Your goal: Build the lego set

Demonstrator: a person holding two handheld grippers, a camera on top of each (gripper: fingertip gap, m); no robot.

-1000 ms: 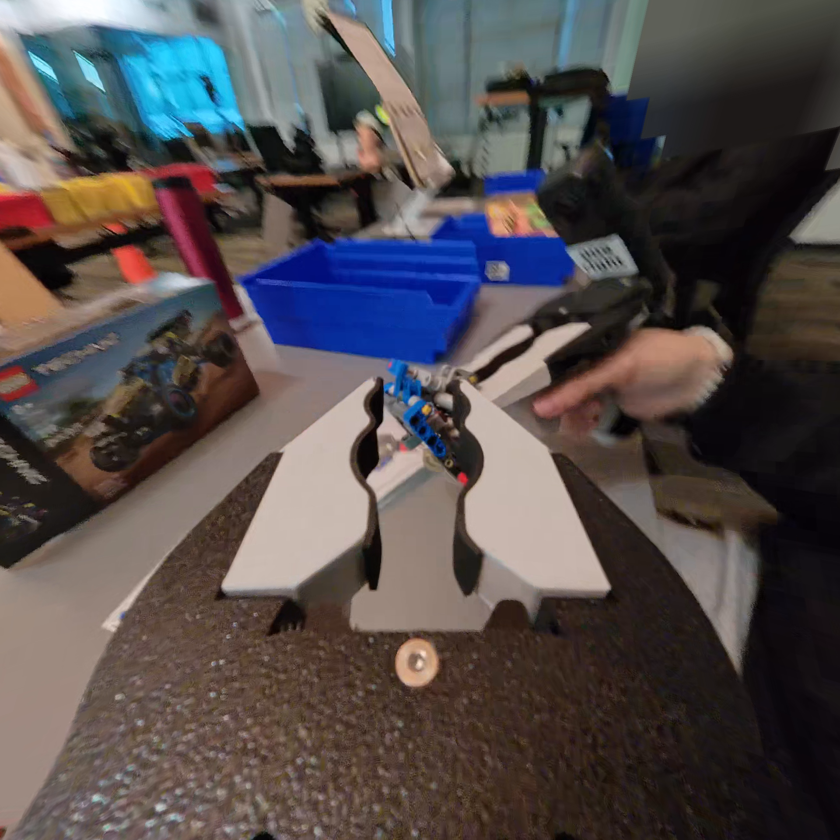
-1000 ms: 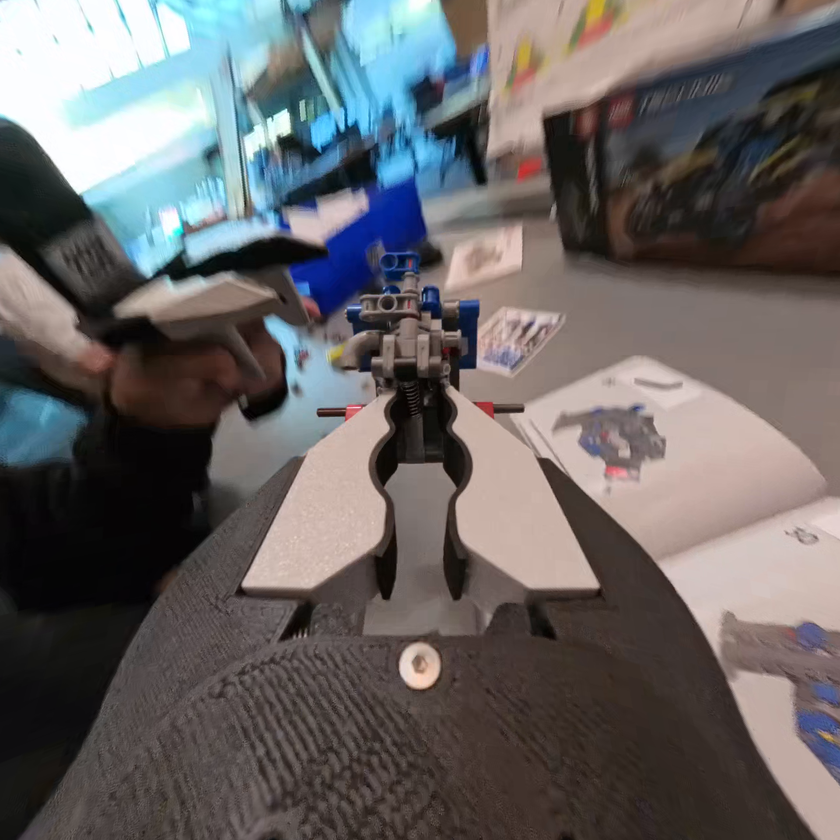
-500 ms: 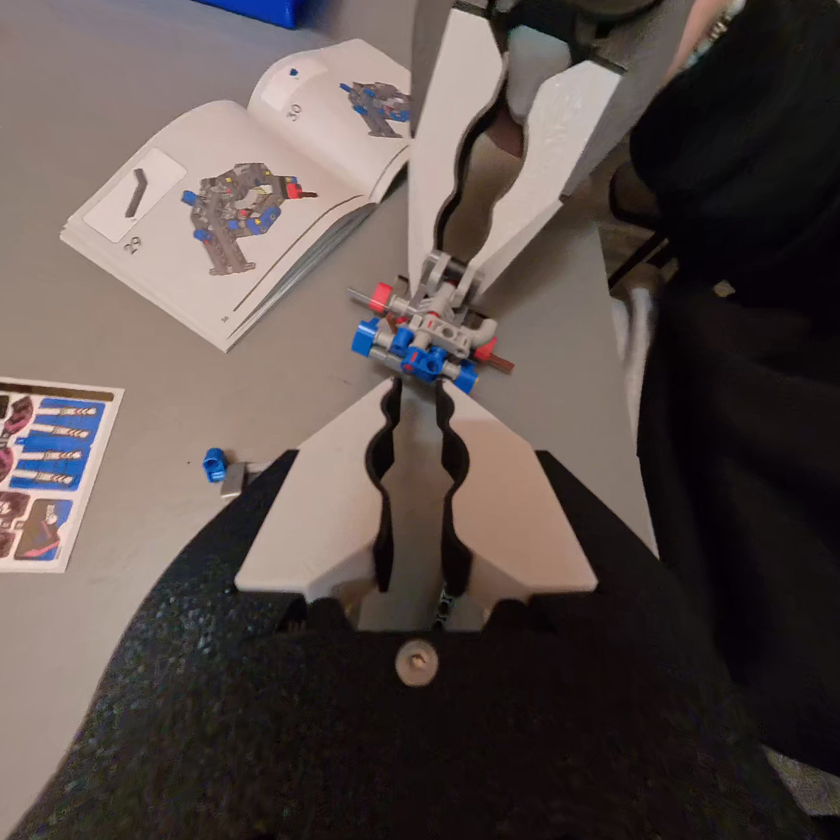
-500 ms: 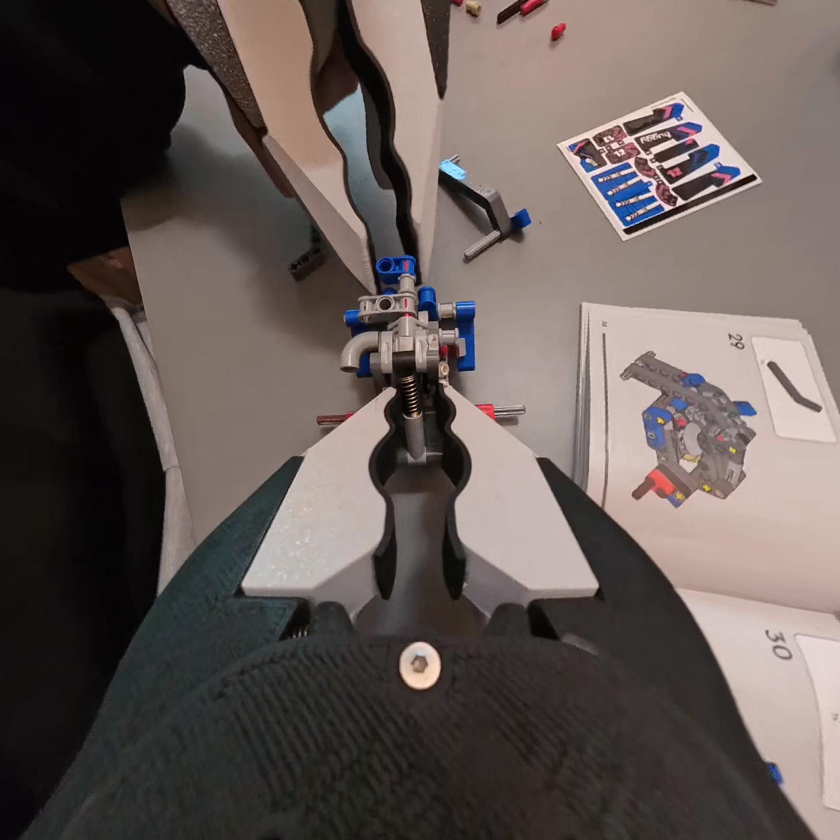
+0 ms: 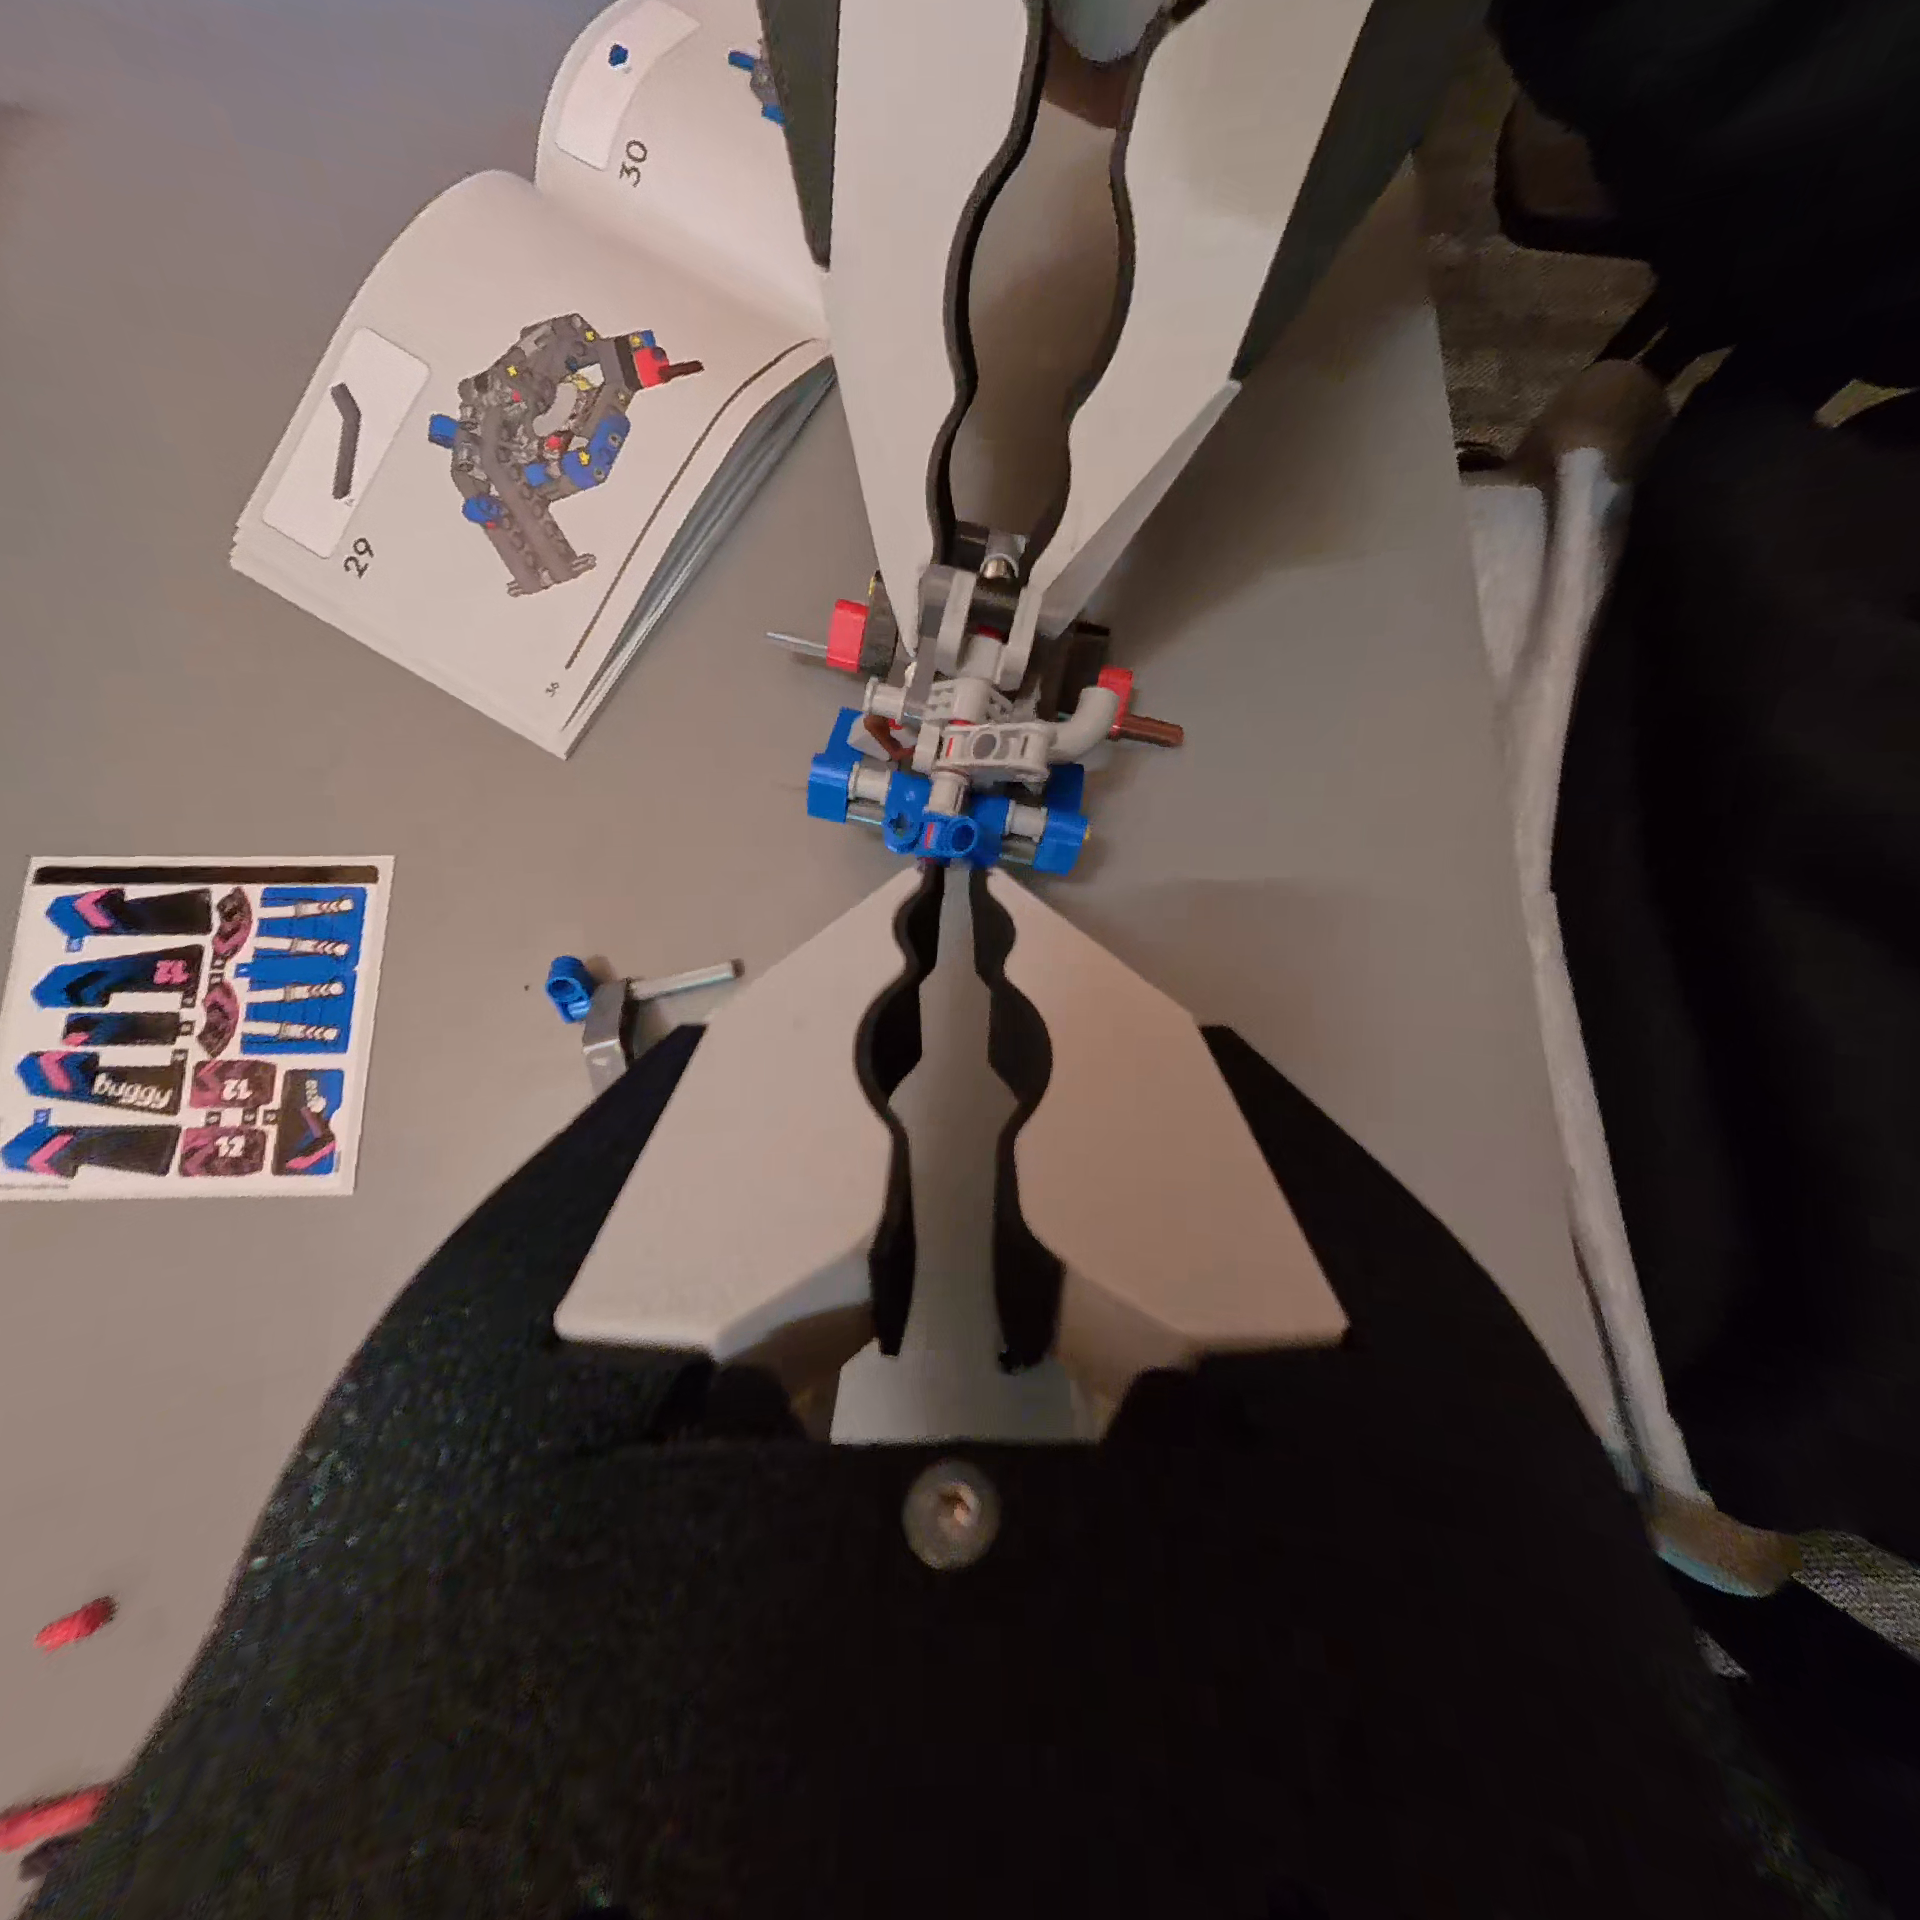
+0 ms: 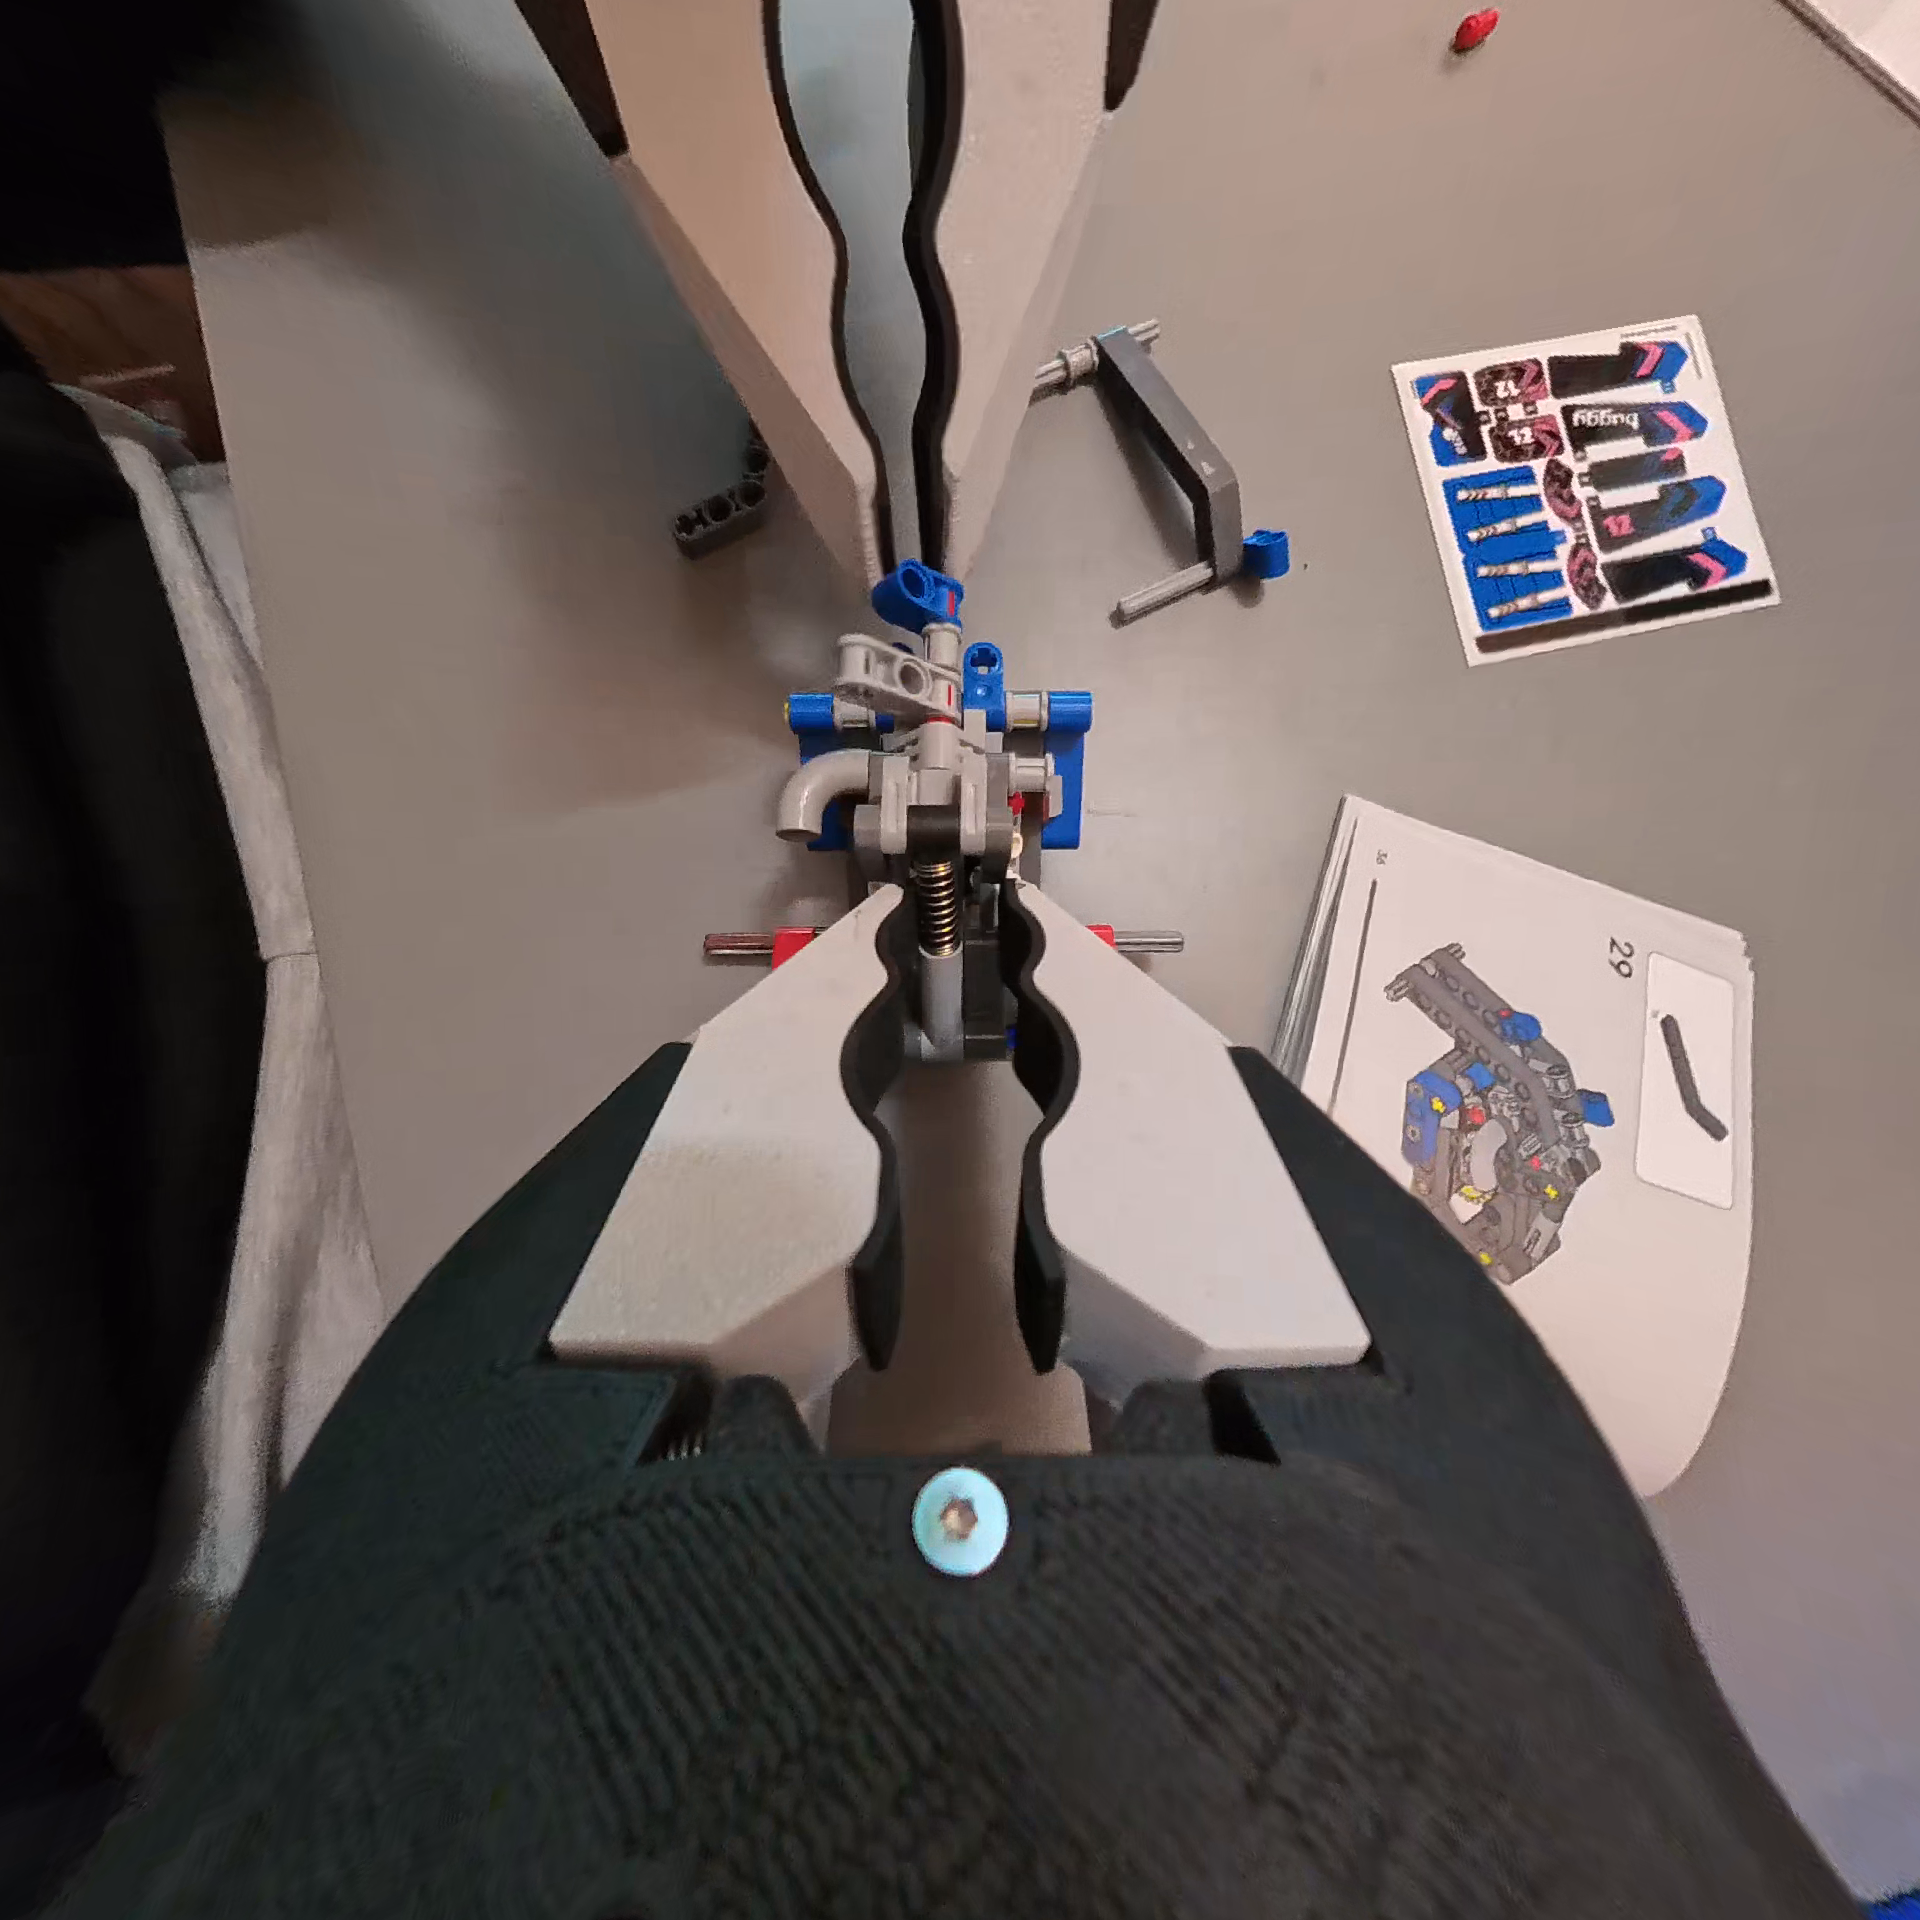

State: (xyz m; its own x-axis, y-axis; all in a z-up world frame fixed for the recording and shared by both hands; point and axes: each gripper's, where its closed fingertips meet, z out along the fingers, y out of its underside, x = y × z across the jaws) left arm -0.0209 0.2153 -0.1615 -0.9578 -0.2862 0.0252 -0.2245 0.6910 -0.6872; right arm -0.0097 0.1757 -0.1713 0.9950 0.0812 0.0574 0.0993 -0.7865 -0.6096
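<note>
A small lego assembly (image 5: 956,748) of grey, blue and red parts hangs over the grey table between my two grippers. My right gripper (image 6: 945,914) is shut on its rear end, around the grey shock absorber with a spring (image 6: 938,920). In the left wrist view the right gripper (image 5: 977,582) comes in from the top. My left gripper (image 5: 951,883) faces it, its jaws nearly together, pinching the blue connector (image 5: 935,836) at the assembly's front end. In the right wrist view the left gripper (image 6: 914,561) comes in from the top and meets that connector (image 6: 914,597).
An open instruction booklet (image 5: 499,447) (image 6: 1507,1091) and a sticker sheet (image 5: 187,1029) (image 6: 1579,488) lie on the table. A loose grey bent beam with axles and a blue connector (image 6: 1174,468) (image 5: 613,997), a dark short beam (image 6: 722,509) and red bits (image 5: 73,1621) lie nearby. A person in dark clothing sits at the table edge. Across from one pair of fingers to the other is roughly 5 cm.
Both grippers tipped from facing the room to looking down over the table. The left jaws have narrowed onto the assembly's blue front connector. The right gripper keeps its hold.
</note>
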